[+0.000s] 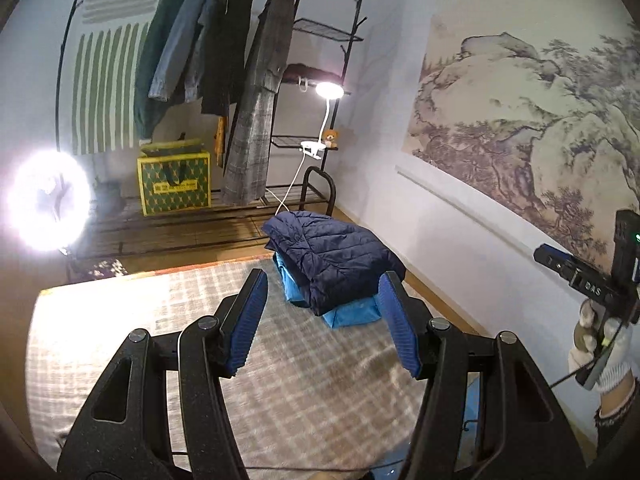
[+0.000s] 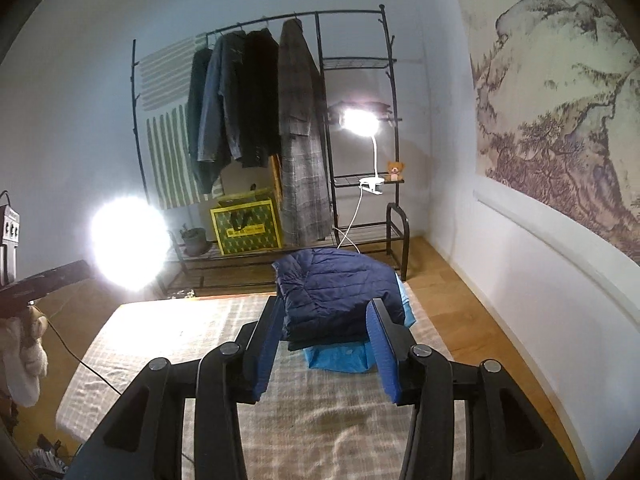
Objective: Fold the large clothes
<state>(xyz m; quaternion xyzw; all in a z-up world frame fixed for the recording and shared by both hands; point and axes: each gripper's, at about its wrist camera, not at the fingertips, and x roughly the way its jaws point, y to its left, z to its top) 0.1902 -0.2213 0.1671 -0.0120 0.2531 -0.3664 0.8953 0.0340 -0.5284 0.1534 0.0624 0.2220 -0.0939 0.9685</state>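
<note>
A folded navy quilted jacket [image 1: 336,260] lies on top of a folded light blue garment [image 1: 352,314] at the far right corner of a plaid-covered bed [image 1: 160,312]. My left gripper [image 1: 324,292] is open and empty, held above the bed short of the pile. My right gripper [image 2: 326,320] is open and empty too, above the bed just in front of the same jacket [image 2: 340,292] and blue garment [image 2: 340,356]. The right gripper's body also shows at the right edge of the left wrist view, in a gloved hand [image 1: 604,344].
A black clothes rack [image 2: 264,128] with several hanging coats stands beyond the bed, with a yellow-green bag [image 2: 246,232] on its base. A ring light [image 2: 128,236] glares at the left and a clip lamp [image 2: 360,122] on the rack. A wall with a landscape painting [image 1: 520,112] runs along the right.
</note>
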